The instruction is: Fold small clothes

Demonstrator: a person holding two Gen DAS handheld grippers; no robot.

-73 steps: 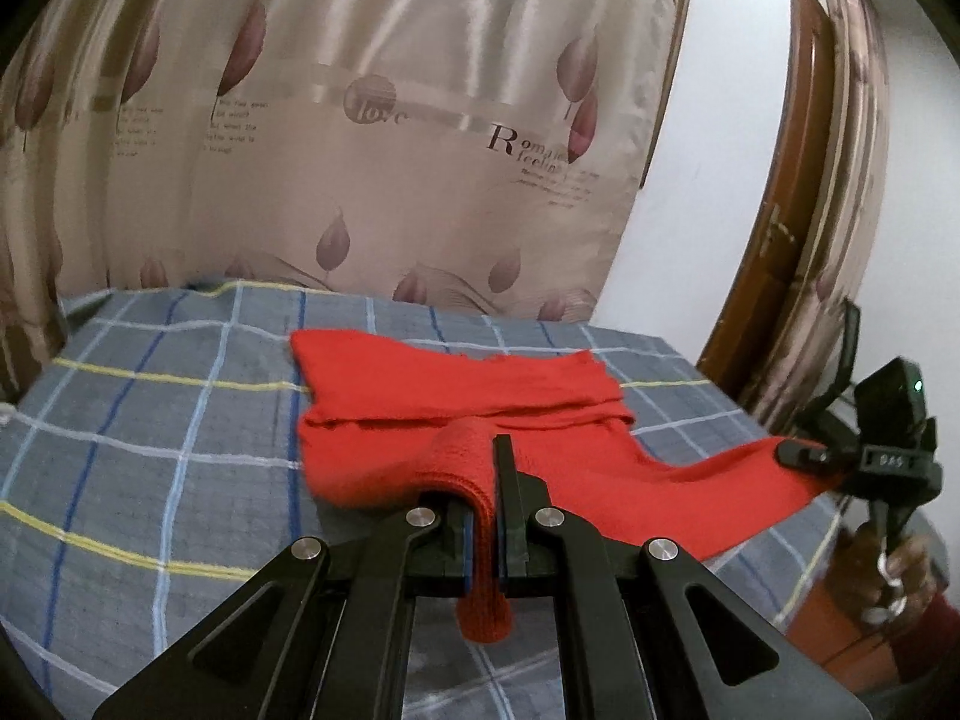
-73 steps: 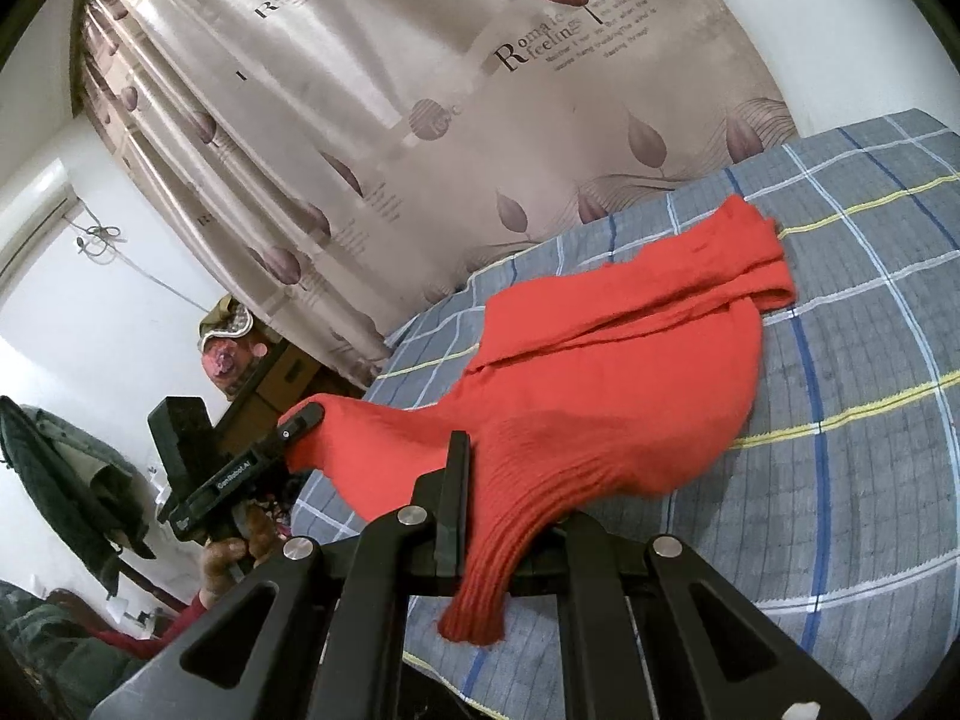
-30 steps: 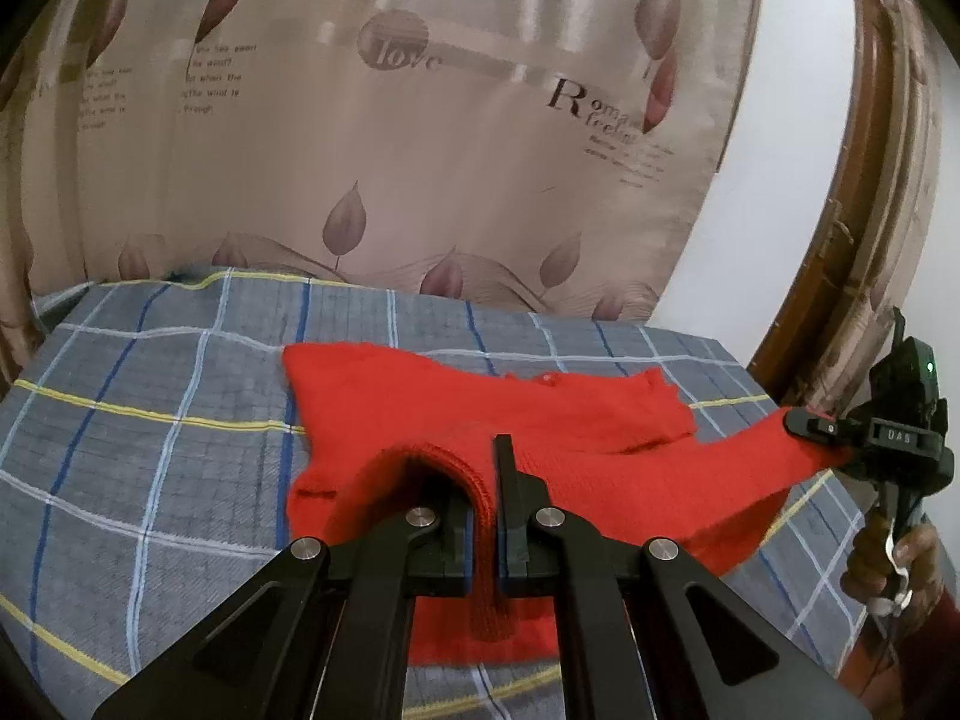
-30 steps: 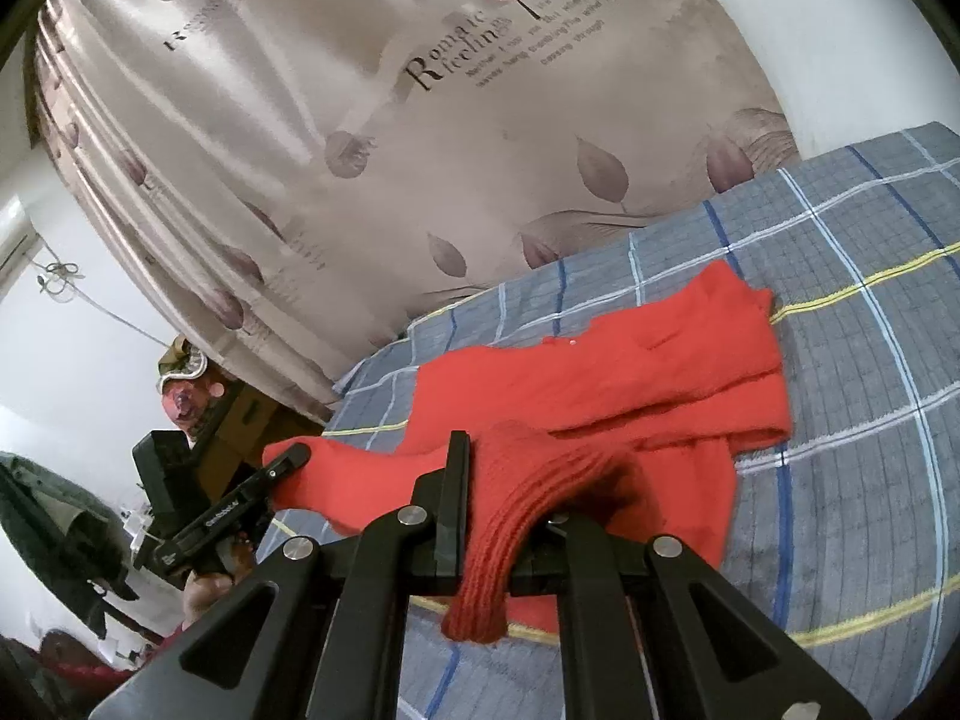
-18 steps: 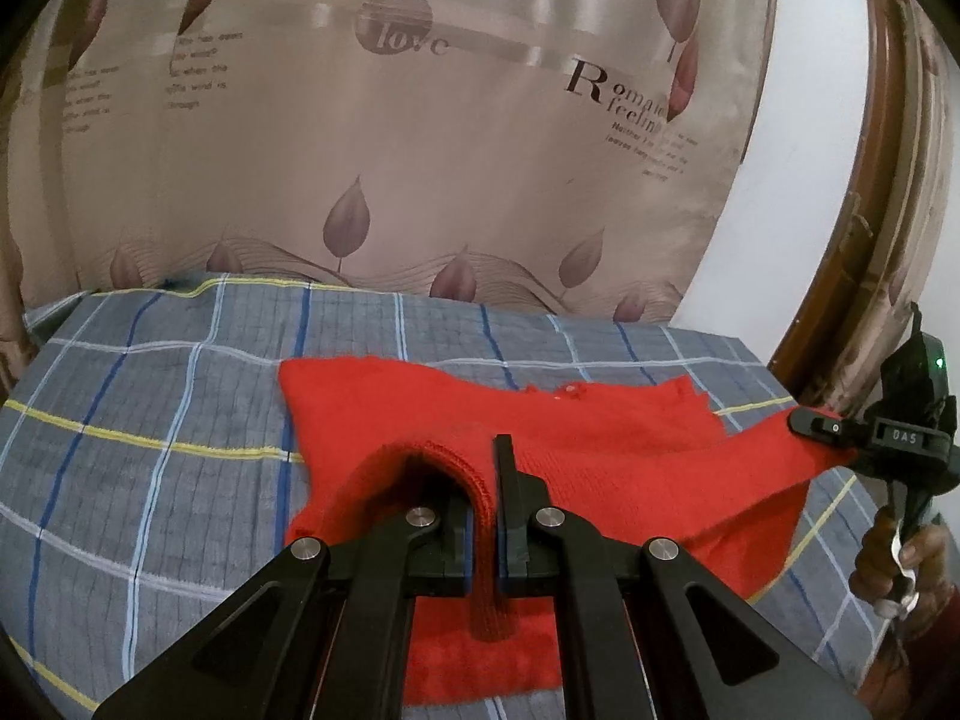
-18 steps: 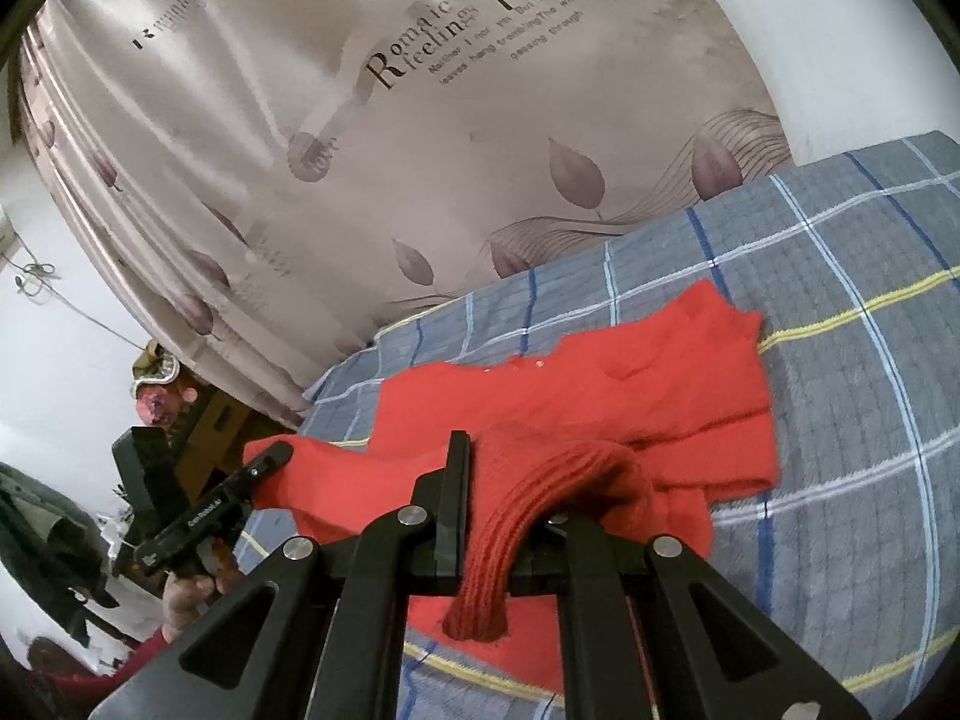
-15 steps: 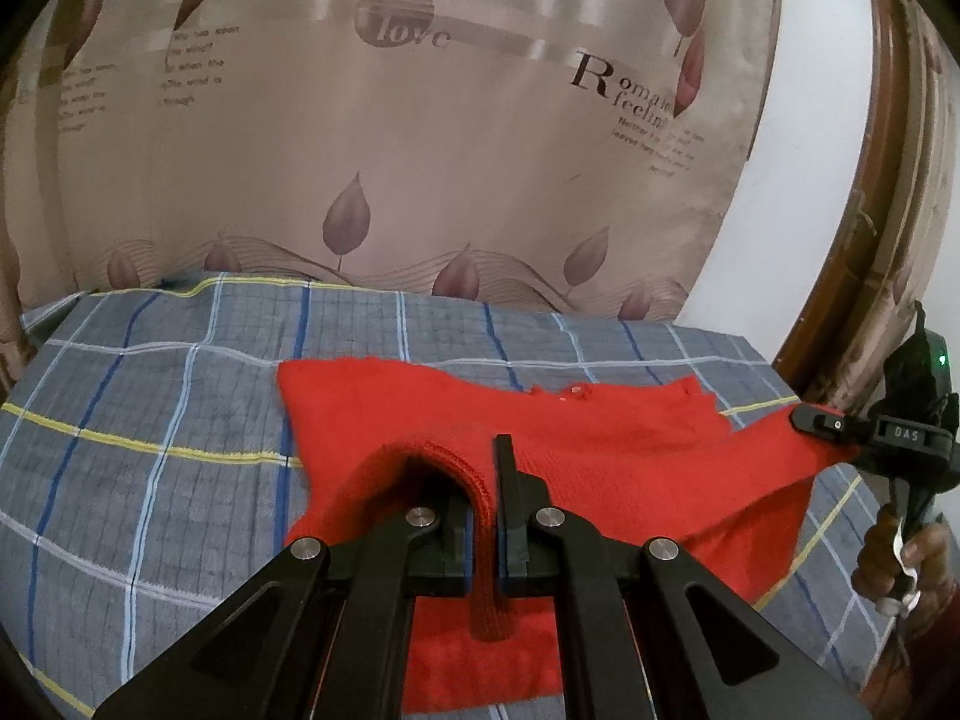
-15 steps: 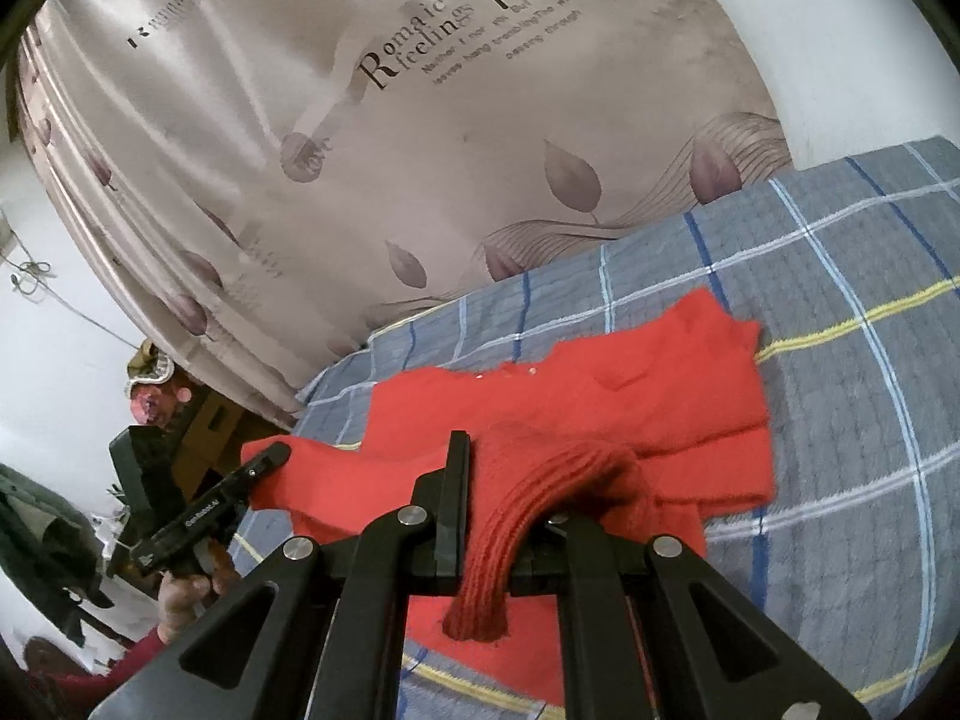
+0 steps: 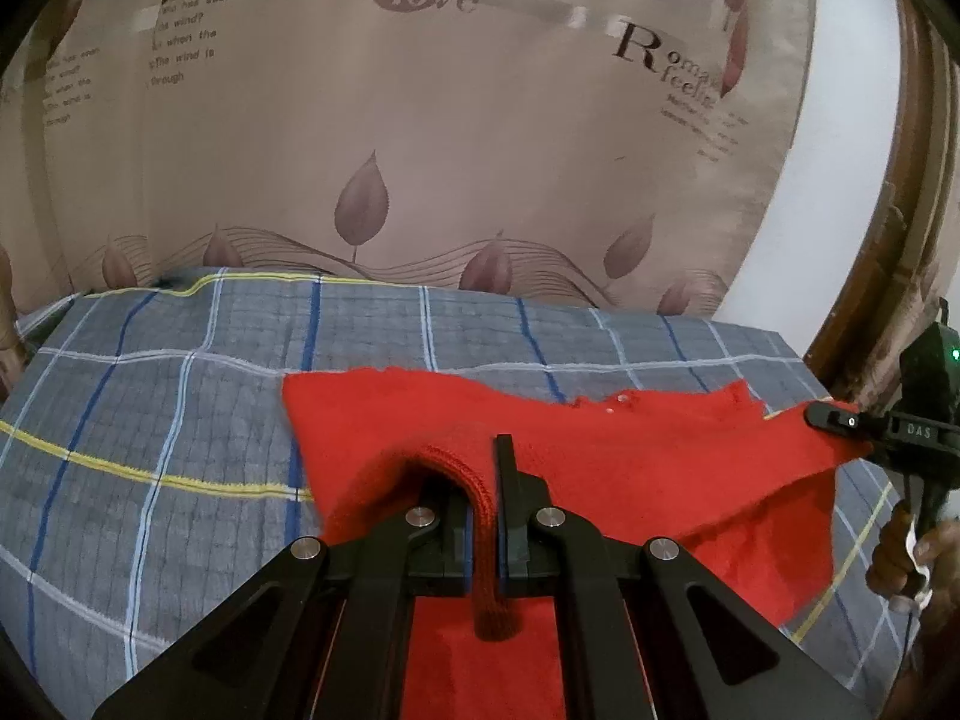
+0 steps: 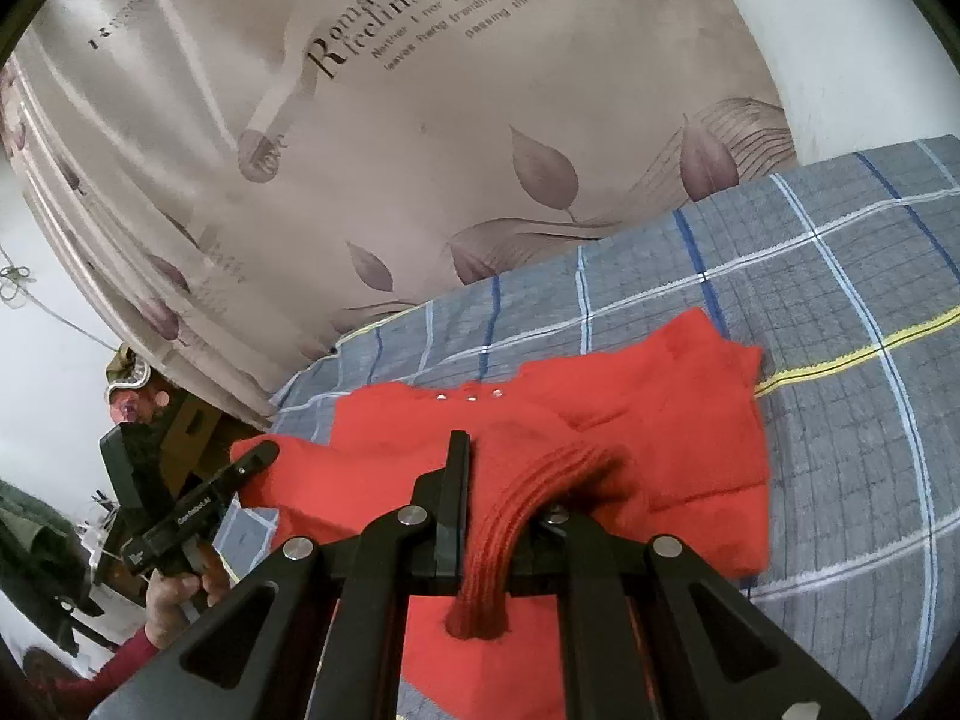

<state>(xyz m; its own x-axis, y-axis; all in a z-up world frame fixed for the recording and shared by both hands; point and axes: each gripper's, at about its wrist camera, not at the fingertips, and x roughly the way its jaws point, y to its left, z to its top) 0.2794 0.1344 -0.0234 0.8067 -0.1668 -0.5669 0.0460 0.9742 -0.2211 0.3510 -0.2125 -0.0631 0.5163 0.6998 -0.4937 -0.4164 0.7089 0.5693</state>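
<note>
A small red knit sweater lies on a grey plaid bed cover, its near edge lifted between my two grippers. My left gripper is shut on a ribbed edge of the sweater. My right gripper is shut on another ribbed edge of the sweater. The right gripper shows at the right of the left wrist view, pinching a red corner. The left gripper shows at the left of the right wrist view, also pinching a corner. Small buttons show near the far edge.
A beige curtain with leaf prints and lettering hangs behind the bed. A brown wooden door frame stands at the right. The bed cover extends to the right of the sweater. Clutter and dark clothing lie off the bed's left side.
Both grippers have carried the held edge forward over the sweater toward the curtain. The sweater's far part now lies flatter and the lifted fold covers more of it.
</note>
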